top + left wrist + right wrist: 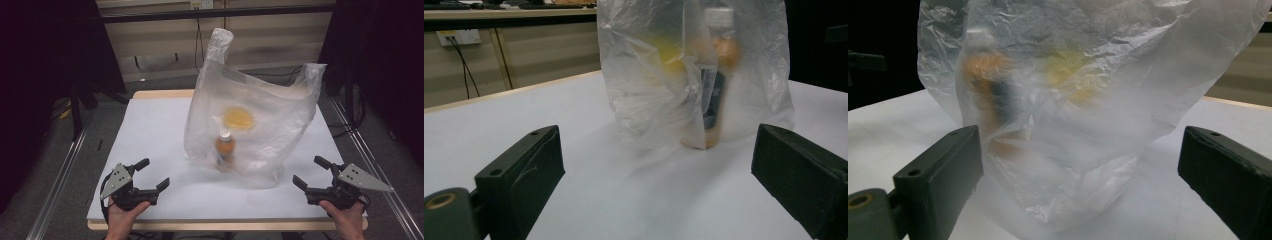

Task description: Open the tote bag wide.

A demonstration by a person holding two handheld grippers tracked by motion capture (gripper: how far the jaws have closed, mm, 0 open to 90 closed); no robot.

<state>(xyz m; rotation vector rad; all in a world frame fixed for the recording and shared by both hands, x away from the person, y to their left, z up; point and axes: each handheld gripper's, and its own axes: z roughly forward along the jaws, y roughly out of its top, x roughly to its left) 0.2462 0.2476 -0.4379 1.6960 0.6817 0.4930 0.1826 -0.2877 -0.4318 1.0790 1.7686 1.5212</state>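
A clear plastic bag (250, 115) stands upright in the middle of the white table (150, 130), its two handles sticking up. Inside it I see an orange bottle with a white cap (225, 150) and a blurry yellow thing (238, 118) behind it. My left gripper (152, 174) rests open at the front left, apart from the bag, nothing between its jaws. My right gripper (310, 171) is open at the front right, also apart from the bag. The left gripper view shows the bag (694, 75) and bottle (716, 85) ahead; the right gripper view shows the bag (1088, 100) close in front.
The table's wooden edge (160, 94) runs along the back. Metal rails (60, 175) flank the table on both sides. Dark stands and cables (80, 100) sit beyond the left side, and a wall with sockets lies at the back.
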